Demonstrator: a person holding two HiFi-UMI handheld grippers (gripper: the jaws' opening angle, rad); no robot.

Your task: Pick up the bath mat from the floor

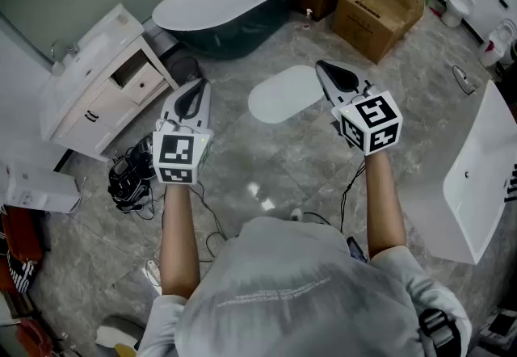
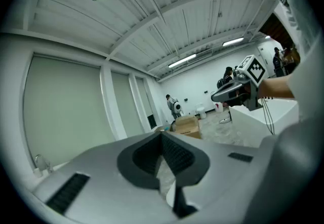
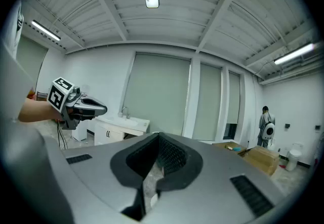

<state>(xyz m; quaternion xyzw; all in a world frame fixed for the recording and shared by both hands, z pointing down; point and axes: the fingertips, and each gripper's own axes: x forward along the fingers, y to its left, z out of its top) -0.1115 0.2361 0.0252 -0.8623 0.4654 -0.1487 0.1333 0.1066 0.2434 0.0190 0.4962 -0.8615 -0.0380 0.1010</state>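
Only the head view catches the mat (image 1: 283, 94) on the floor (image 1: 242, 157); the gripper views mostly get ceiling (image 2: 152, 10). Left gripper (image 1: 195, 86) and right gripper (image 1: 323, 66): fingers closed tight, holding nothing.

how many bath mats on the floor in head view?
1. The white oval bath mat lies flat on the marbled floor, between the bathtub and the right gripper. Another could be hidden outside the frame.
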